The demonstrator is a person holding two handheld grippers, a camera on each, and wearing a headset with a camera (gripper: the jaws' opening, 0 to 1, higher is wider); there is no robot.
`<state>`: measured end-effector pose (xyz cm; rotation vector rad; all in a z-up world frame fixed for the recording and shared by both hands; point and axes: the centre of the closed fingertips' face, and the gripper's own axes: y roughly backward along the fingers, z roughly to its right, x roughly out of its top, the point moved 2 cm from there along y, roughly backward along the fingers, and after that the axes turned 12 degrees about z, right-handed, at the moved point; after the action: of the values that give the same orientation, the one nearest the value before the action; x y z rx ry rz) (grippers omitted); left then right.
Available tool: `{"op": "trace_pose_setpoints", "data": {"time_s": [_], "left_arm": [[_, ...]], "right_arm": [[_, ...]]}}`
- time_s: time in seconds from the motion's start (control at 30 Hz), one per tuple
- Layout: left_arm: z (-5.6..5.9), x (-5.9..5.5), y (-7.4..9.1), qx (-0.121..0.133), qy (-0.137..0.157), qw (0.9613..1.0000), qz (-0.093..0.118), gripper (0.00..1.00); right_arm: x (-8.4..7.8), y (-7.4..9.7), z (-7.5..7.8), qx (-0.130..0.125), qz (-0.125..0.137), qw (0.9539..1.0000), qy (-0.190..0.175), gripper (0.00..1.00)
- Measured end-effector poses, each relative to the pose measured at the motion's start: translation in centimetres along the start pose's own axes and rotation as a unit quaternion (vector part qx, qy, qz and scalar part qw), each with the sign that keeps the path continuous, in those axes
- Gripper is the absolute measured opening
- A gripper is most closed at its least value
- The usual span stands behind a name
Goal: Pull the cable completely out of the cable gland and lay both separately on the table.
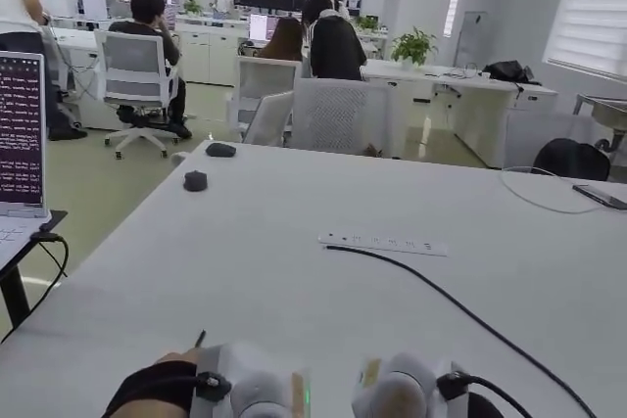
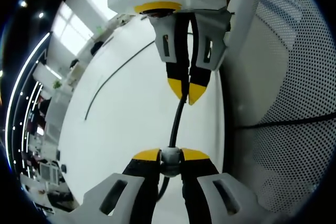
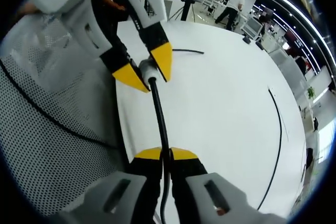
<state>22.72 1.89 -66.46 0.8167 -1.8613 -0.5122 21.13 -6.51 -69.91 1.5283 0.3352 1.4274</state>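
Left gripper: fingers closed on cable gland. Right gripper: fingers clamped on black cable, over near edge of white table.

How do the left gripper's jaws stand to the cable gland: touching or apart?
Touching. The left gripper view shows the left gripper clamped on the grey cable gland, a jaw on each side.

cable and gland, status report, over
Left tool shut on gland. Right tool shut on cable. Cable straight between them, not yet out of gland. Power strip well clear.
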Motion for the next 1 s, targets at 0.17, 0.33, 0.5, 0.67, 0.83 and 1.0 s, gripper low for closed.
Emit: {"op": "trace_pose_setpoints", "data": {"time_s": [0.17, 0.33, 0.5, 0.67, 0.83, 1.0], "left_arm": [[0.0, 0.0, 0.0, 0.001, 0.0, 1.0, -0.001, 0.15], [0.1, 0.1, 0.0, -0.001, -0.009, 1.0, 0.001, 0.15], [0.3, 0.5, -0.1, -0.006, -0.016, 0.9998, 0.009, 0.15], [0.8, 1.3, -0.3, -0.016, -0.025, 0.9993, 0.022, 0.15], [0.7, 1.0, -0.2, -0.018, -0.027, 0.9993, 0.019, 0.15], [0.5, 0.6, -0.2, -0.013, -0.022, 0.9996, 0.01, 0.15]], "right_arm": [[-1.2, 0.3, 0.1, -0.004, -0.025, 0.9995, -0.021, 0.04], [0.8, -0.1, -0.2, 0.003, 0.02, 0.9998, -0.009, 0.23], [3.0, -0.1, -1.3, 0.029, 0.073, 0.9969, 0.0, 0.21], [4.0, -0.1, -1.8, 0.04, 0.098, 0.9943, 0.016, 0.18], [3.8, -0.2, -2.1, 0.052, 0.097, 0.9939, 0.012, 0.02], [3.1, -0.3, -1.7, 0.043, 0.081, 0.9958, 0.005, 0.02]]}}
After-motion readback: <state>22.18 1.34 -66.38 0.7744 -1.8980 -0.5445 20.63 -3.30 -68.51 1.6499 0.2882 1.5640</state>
